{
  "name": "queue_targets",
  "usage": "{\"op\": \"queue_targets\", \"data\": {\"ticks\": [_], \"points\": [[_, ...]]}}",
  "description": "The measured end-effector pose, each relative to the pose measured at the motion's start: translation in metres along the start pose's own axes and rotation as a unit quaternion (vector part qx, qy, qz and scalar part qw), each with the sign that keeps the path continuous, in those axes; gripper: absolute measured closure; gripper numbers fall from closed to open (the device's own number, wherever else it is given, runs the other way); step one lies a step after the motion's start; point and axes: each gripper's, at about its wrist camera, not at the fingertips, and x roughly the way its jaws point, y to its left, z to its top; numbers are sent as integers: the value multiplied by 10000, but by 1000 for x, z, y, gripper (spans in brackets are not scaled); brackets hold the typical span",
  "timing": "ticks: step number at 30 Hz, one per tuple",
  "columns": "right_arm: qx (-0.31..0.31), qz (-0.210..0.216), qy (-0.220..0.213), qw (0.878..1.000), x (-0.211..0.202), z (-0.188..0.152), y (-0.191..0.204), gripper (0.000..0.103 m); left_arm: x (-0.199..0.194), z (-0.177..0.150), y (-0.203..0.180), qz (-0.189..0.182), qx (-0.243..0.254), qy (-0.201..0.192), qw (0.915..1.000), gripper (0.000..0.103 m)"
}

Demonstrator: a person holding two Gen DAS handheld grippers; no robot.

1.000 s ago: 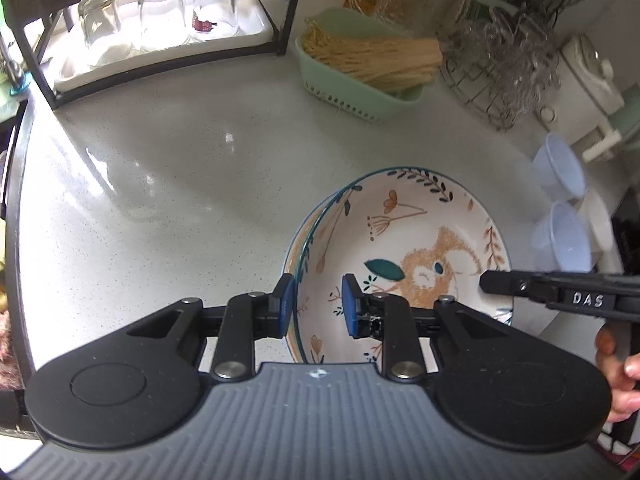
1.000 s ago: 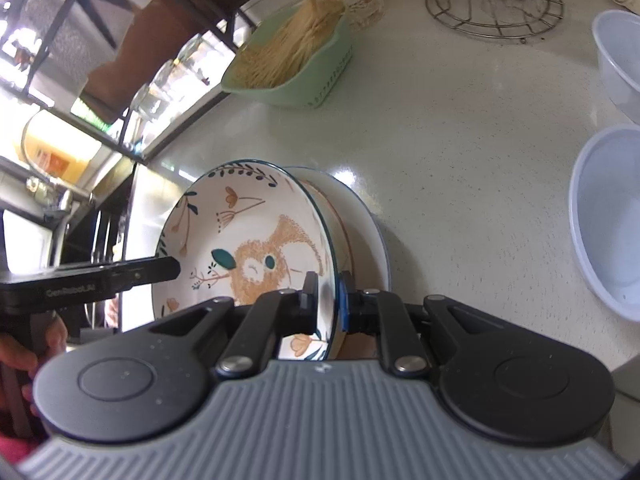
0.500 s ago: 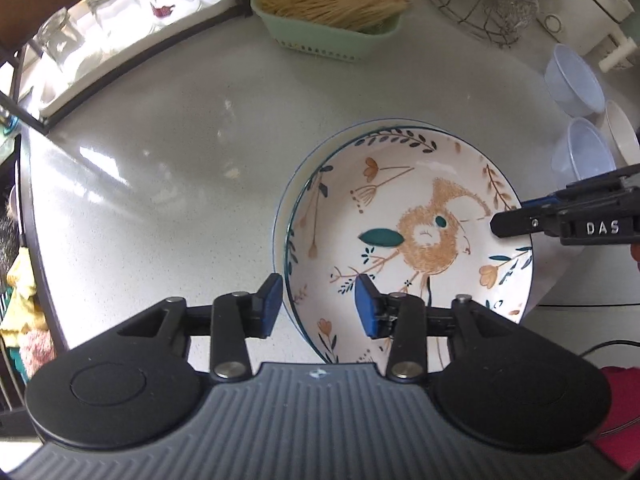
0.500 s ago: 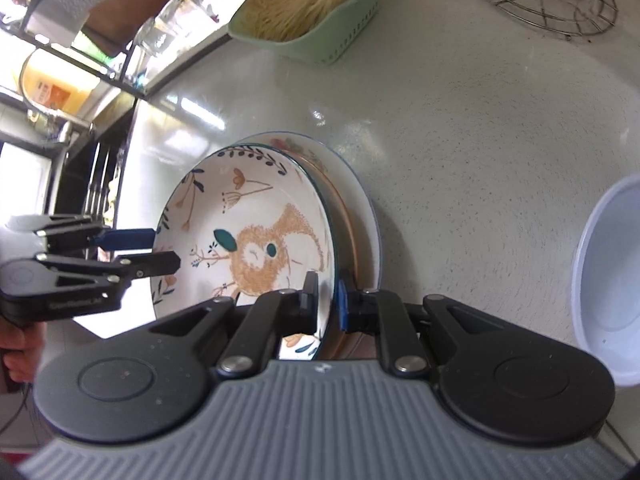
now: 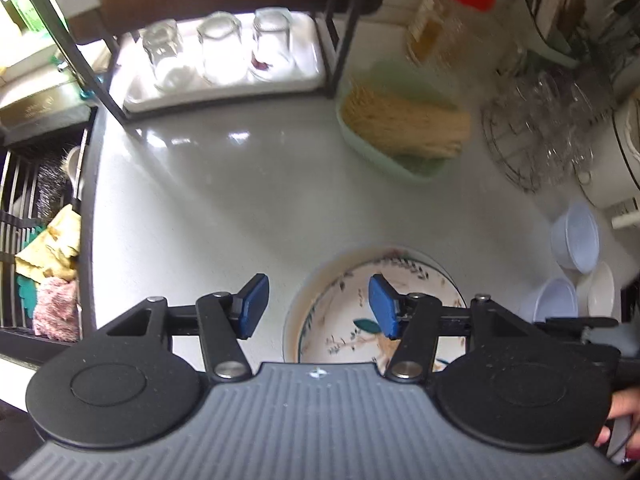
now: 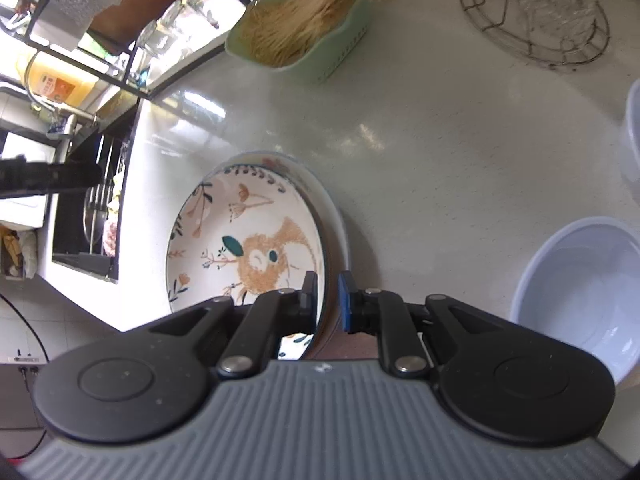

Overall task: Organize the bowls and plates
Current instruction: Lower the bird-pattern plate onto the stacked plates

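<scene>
Overhead, left tongs (image 5: 316, 306) downward, agape.

Bare countertop (image 5: 240, 200) lies open between glass rack (image 5: 224, 60) and stacked plates (image 5: 348, 312).

Left wrist cam looked steeply down from well above the worktop (image 5: 224, 208), patterned bowl (image 5: 348, 312) at 5 o'clock, glass rack (image 5: 224, 60) at 11. Right wrist cam sat closer & lower, tilted, same bowl (image 6: 248, 240) near centre, clear bowl (image 6: 580, 288) at 4. Both shared bowl, worktop, green basket (image 5: 396, 128) & wire stand (image 6: 540, 12).
</scene>
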Motion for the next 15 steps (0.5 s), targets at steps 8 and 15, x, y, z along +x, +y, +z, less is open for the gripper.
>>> {"op": "queue_targets", "data": {"ticks": [8,15], "points": [[-88,-53,-274,9996,-5,1,-6,88,-2,8,3,-398,-437,68,9982,42],[-441,-66,-752,9962,-11,7,9,88,30,1,6,-502,56,-255,9984,40]]}}
